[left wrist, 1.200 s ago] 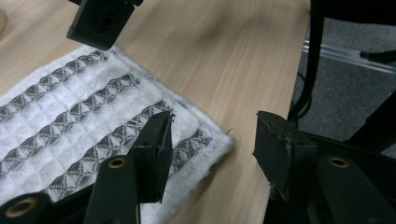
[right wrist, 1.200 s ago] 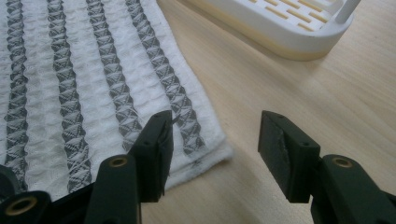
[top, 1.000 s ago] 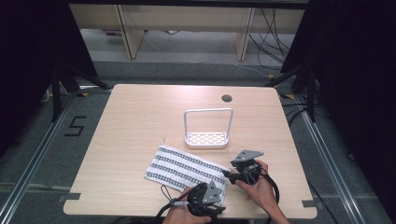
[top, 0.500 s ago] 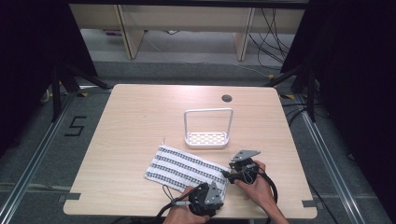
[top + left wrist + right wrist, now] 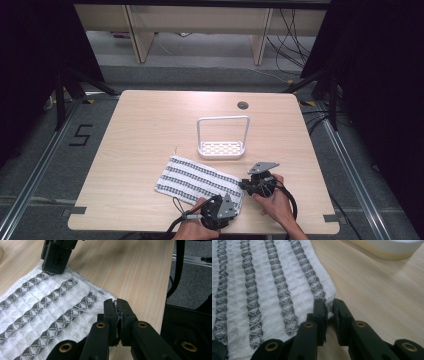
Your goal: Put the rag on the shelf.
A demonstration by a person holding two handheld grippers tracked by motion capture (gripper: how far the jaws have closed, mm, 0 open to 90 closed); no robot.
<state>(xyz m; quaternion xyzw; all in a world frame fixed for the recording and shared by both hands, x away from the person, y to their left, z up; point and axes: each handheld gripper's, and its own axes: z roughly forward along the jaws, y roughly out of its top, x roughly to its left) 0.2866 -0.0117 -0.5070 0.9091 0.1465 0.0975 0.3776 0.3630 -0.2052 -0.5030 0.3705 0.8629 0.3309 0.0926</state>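
**Both my grippers on the near edge of the striped cloth**

I hold my left gripper (image 5: 117,312) low at the near edge of the table (image 5: 150,115), right of the middle. Its jaws are pressed together on one corner of the striped cloth (image 5: 47,307); I can see the hem bunched up between the two black pads. In the high view that left gripper (image 5: 220,210) sits on the cloth's near right corner.

My right gripper (image 5: 329,310) is just beside it, a little farther from the near edge and more to the right. Its jaws stand narrow, with the cloth's (image 5: 262,290) other right-hand corner caught in the small gap between them; a slit of space is left, so the pads pinch only the hem. From above, the right gripper (image 5: 252,184) touches the cloth's (image 5: 195,177) right edge.

The cloth lies flat on the table, white with dark stripes, slanting from the middle toward the near right. Past it, toward the far edge, stands a white wire-handled rack (image 5: 221,148), apart from the cloth. In the left gripper view the other gripper's black tip presses on the cloth's edge.
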